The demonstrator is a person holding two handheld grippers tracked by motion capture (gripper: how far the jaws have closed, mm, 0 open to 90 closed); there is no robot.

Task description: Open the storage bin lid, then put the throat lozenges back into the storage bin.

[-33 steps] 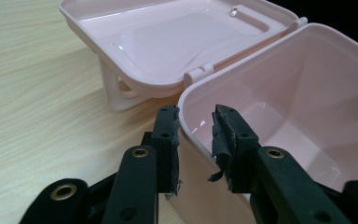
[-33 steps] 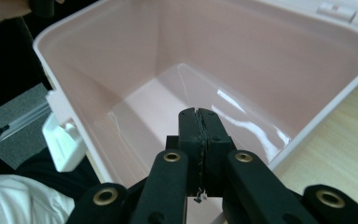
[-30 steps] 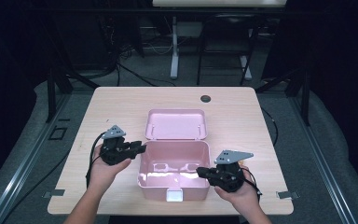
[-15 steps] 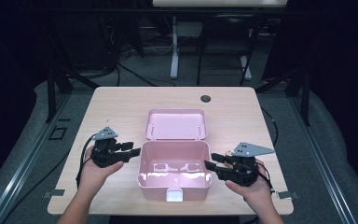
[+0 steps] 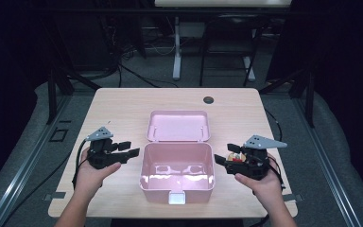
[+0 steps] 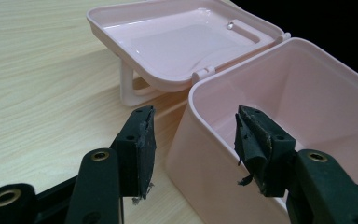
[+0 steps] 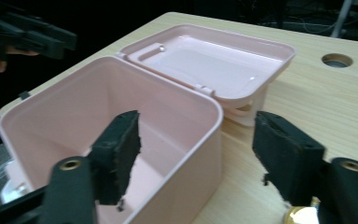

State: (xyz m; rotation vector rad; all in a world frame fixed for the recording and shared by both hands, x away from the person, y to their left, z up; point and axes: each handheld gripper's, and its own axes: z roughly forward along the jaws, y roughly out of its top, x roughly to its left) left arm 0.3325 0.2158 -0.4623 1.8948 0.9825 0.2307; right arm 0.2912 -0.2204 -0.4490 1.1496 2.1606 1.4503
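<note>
Both pairs of jaws just been opening and now standing apart, nothing pressed between the pads; both hands drawn back from the sides of the pink box point(image 5: 177, 171) compared with a second ago, when each gripper sat close against a wall, so by the look of it a release, the box set down and left to stand alone, lid already thrown back. Nearest the person, low on the front wall of the box, a white latch tab point(image 5: 177, 197) hanging loose. On the left, left gripper point(image 5: 131, 153) just beside the left wall, apart from it in the high view; in the left gripper view the near corner rim of the box between the spread jaws, no pad touching. On the right, right gripper point(image 5: 221, 161) just beside the right wall, likewise clear; in the right gripper view the rim between the jaws again. Box upright near the front middle of the table point(image 5: 123, 109), inside apparently bare. Behind it, hinged lid point(image 5: 178, 126) lying open and flat. Farther back, a round cable hole point(image 5: 209, 100) near the far edge
</note>
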